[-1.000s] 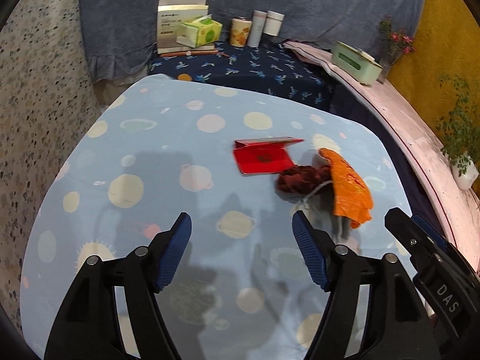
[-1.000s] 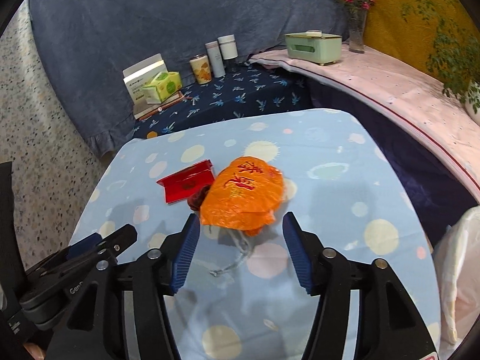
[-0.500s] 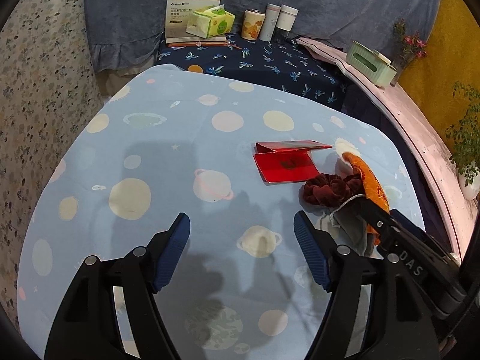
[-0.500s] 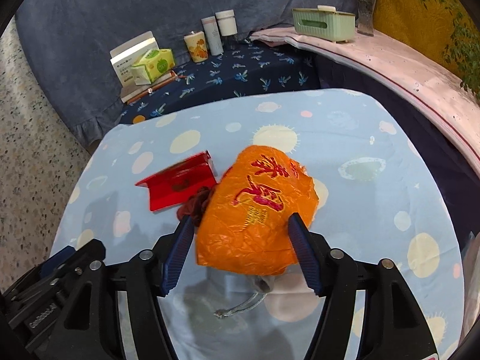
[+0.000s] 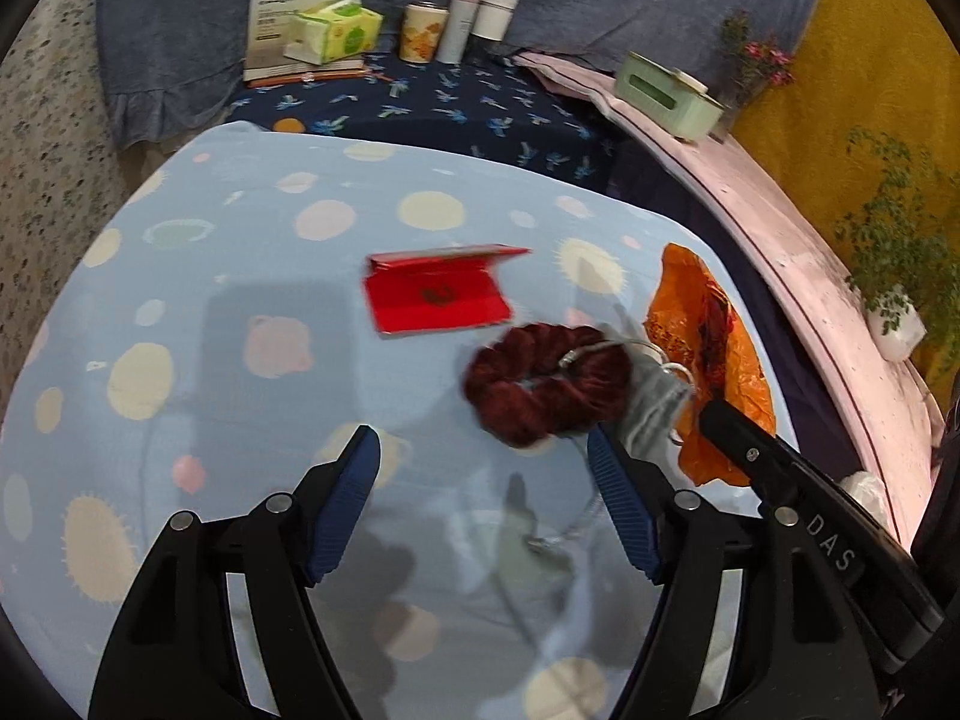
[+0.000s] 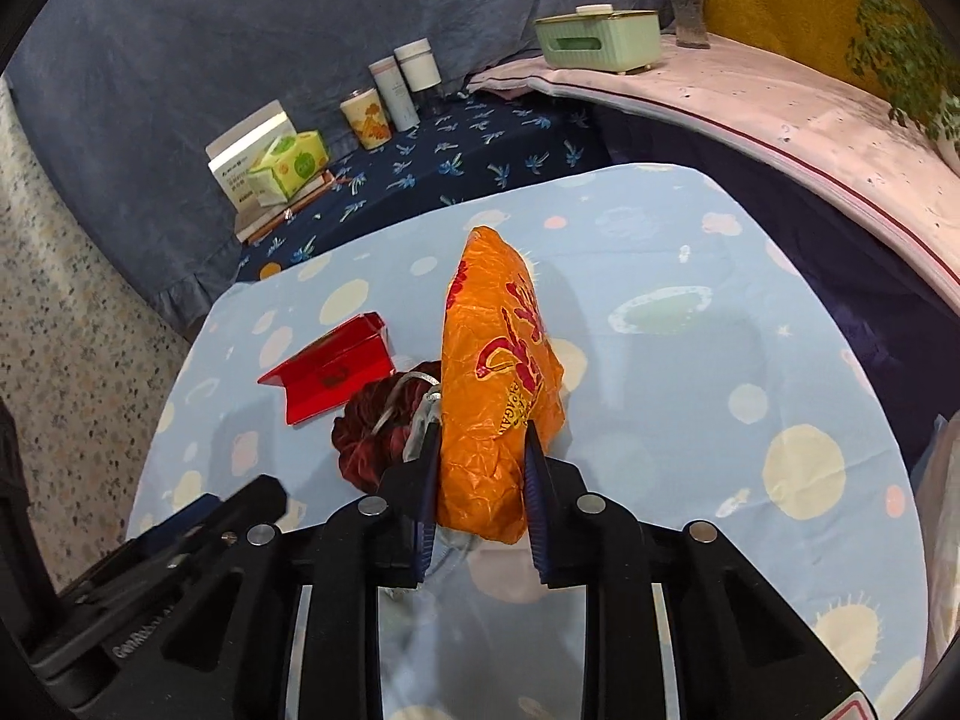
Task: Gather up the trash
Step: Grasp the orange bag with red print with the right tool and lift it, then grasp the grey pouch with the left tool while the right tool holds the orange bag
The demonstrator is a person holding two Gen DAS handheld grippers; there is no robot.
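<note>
So the orange bag (image 6: 501, 396) is pinched in the right claw (image 6: 480, 504), long axis pointing straight ahead over the surface (image 6: 690, 360). Left claw (image 5: 483, 504) is spread wide, with the scrunchie (image 5: 546, 384) just ahead-right.

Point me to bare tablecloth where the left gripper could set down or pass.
Free: the wide stretch of tablecloth left of the red box, and the patch right of the orange bag toward the cloth's edge. Crowded: red box, scrunchie and bag cluster together, with the right gripper shut on the bag. Left gripper is open.
</note>
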